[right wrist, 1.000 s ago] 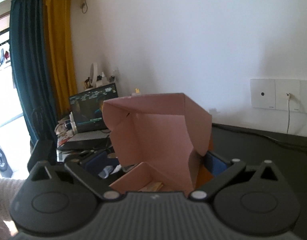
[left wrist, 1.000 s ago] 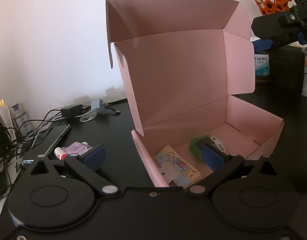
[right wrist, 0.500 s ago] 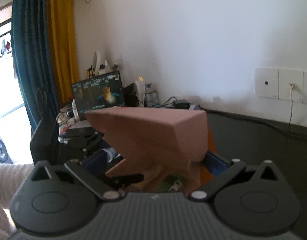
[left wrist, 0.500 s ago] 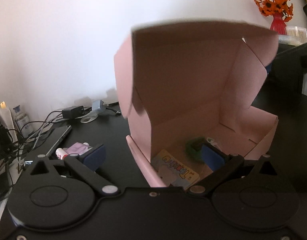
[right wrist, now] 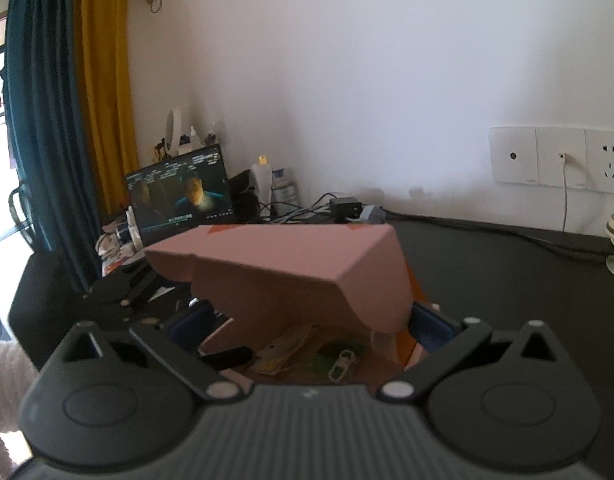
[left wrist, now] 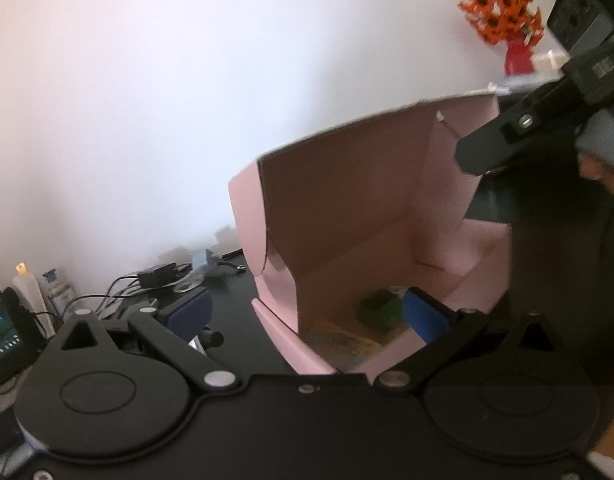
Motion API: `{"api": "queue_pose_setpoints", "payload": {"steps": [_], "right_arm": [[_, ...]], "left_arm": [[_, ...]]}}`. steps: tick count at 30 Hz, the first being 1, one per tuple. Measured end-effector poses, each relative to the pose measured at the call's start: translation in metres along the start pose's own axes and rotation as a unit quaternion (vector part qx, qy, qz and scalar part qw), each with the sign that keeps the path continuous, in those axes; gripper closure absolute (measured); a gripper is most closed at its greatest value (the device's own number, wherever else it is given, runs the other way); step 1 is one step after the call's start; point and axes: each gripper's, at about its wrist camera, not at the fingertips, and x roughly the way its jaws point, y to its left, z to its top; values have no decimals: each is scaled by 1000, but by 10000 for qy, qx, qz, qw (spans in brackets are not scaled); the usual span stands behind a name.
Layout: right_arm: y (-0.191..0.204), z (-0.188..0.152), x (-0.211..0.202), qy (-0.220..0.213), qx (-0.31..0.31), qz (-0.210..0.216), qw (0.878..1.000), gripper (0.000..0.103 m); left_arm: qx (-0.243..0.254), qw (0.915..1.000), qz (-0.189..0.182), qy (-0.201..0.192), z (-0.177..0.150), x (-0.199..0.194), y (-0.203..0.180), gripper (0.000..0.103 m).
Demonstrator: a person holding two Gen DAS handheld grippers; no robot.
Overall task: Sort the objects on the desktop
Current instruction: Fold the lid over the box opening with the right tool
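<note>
- Pink box (left wrist: 371, 216): its lid (right wrist: 291, 256), upright a second ago, has swung forward and now hangs at a slant over the open base, roughly half closed.
- Contents: a green object (left wrist: 377, 311) and a printed card (left wrist: 343, 340) lie on the box floor, with a small white clip (right wrist: 341, 364) beside them in the right wrist view.
- Left tool (left wrist: 307, 312): jaws spread wide, holding nothing; one pad inside the box front, the other over the desk (left wrist: 235, 344).
- Right tool (right wrist: 311, 324): jaws spread, straddling the box under the lid; whether it touches the lid cannot be told.
- Judgement: sorting appears finished; closing the lid is the step in hand.
</note>
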Motion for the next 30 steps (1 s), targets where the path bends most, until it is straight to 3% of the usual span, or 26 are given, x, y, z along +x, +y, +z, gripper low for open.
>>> {"api": "queue_pose_setpoints", "payload": {"steps": [6, 12, 23, 30], "right_arm": [[2, -2, -2, -25, 170, 27, 9998, 1], [10, -6, 0, -40, 170, 36, 9998, 1], [22, -18, -23, -46, -82, -126, 9999, 1], [34, -19, -21, -100, -565, -602, 9965, 1]], "left_arm": [[-158, 9985, -511, 62, 3, -6, -2, 0], [-192, 9980, -594, 113, 9, 11, -6, 0], [-129, 9986, -498, 109, 11, 20, -14, 0], [-57, 9992, -393, 103, 8, 20, -13, 0]]}}
